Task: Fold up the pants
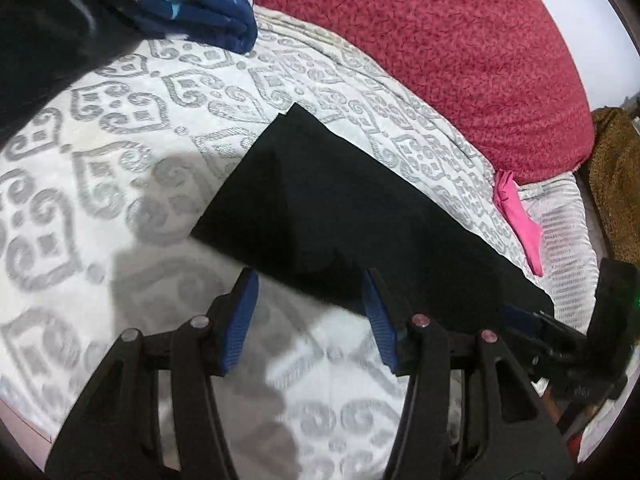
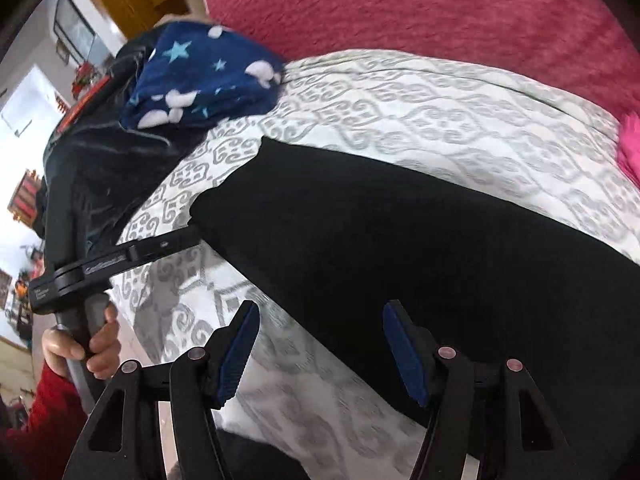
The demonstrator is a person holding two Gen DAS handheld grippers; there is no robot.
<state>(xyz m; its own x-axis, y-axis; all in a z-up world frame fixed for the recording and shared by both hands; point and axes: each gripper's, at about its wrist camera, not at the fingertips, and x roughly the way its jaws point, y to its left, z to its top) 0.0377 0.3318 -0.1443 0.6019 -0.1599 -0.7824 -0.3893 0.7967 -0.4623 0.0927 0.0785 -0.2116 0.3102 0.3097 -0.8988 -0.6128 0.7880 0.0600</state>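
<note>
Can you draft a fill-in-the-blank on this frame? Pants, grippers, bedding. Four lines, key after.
1. The pants lying on the patterned bedspread are ____ in colour.
2. The jaws of the left gripper stand ____, with no cloth between them.
3. The pads of the right gripper are ____ in colour.
4. The folded navy fabric is printed with ____ and white blotches.

Missing words: black; open; blue; stars

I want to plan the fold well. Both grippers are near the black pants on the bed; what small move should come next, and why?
Probably lower the left gripper onto the near edge of the black pants and close. Its fingers stand open and empty just short of that edge, and the pants lie flat on the patterned bedcover.
</note>
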